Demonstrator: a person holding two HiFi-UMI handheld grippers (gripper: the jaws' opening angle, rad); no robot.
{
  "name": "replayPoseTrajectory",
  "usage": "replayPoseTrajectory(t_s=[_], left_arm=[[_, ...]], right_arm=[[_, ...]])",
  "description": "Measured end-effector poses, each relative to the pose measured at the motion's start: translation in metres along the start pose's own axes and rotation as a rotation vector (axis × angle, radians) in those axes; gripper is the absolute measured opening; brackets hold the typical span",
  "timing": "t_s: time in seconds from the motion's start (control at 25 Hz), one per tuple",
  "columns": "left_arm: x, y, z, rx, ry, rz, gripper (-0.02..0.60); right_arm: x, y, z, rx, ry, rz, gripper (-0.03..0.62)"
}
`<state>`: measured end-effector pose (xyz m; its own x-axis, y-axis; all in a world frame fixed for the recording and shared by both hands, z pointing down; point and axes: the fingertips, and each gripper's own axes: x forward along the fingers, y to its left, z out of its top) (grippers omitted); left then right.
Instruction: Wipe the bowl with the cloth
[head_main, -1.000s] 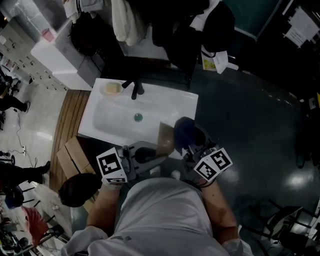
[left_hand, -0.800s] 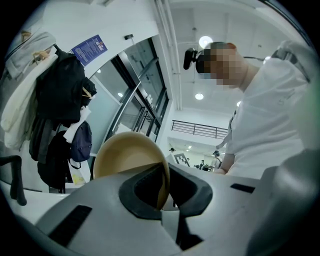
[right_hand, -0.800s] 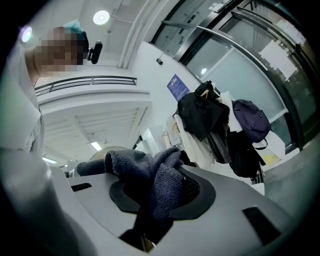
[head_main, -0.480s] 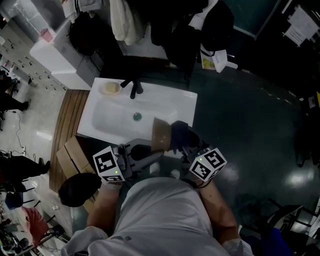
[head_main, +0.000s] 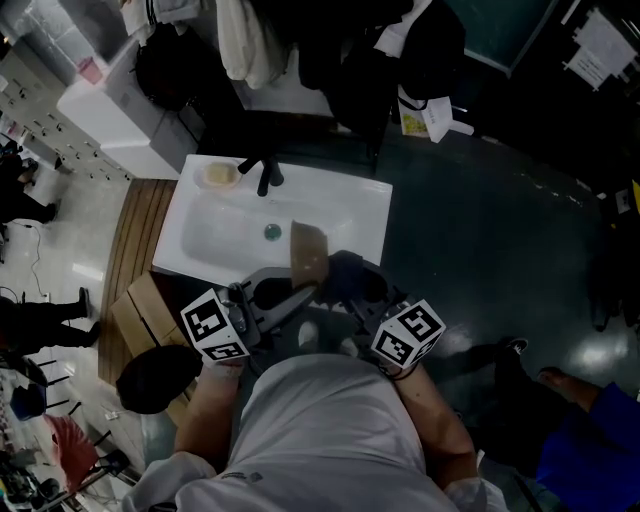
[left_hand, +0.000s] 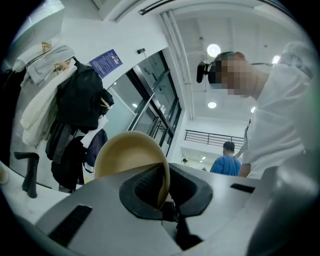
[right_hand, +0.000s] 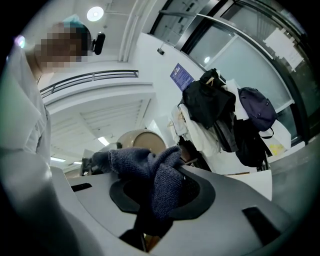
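Closest to the head camera is the person's pale-shirted torso, and just ahead of it sit the two marker cubes. The left gripper (head_main: 296, 292) is clamped on the rim of a tan bowl (head_main: 308, 252). Its own view shows the bowl's (left_hand: 127, 156) thin edge pinched between the dark pads (left_hand: 142, 187), with the bowl standing on edge and rising up and to the left of the jaws. The right gripper (head_main: 348, 296) is closed on a bunched dark blue knitted cloth (head_main: 352, 277). In its view the cloth (right_hand: 157, 175) fills the gap between the jaws and spills over the top. The bowl (right_hand: 134, 141) shows just behind it. From above, the cloth sits right against the bowl's lower right side, though actual contact cannot be made out. Both are held above the front edge of a white sink (head_main: 215, 240). At the sink's far rim stand a black faucet (head_main: 265, 176) and a yellowish item (head_main: 218, 174), with clothing (head_main: 245, 40) hanging beyond.
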<state>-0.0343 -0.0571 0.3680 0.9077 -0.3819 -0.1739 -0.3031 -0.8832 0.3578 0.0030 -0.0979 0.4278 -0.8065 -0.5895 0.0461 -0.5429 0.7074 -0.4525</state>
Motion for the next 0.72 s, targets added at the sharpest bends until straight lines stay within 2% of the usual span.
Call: replayPoseTrajectory(t_s=[0.24, 0.36, 0.44, 0.56, 0.72], left_arm=[[0.0, 0.013, -0.003, 0.007, 0.012, 0.061, 0.017], [0.003, 0.016, -0.009, 0.034, 0.053, 0.082, 0.017], [0.005, 0.017, -0.017, 0.085, 0.126, 0.089, 0.017], [0.011, 0.017, -0.035, 0.196, 0.288, 0.076, 0.017], [0.015, 0.015, -0.065, 0.421, 0.542, 0.011, 0.017]], right_arm=[[-0.001, 0.014, 0.002, -0.015, -0.004, 0.052, 0.098], [-0.005, 0.017, 0.009, -0.019, -0.02, 0.065, 0.1], [-0.009, 0.018, 0.015, -0.015, -0.037, 0.069, 0.1], [-0.018, 0.02, 0.029, -0.028, -0.066, 0.073, 0.1], [-0.026, 0.018, 0.055, -0.079, -0.102, 0.065, 0.1]])
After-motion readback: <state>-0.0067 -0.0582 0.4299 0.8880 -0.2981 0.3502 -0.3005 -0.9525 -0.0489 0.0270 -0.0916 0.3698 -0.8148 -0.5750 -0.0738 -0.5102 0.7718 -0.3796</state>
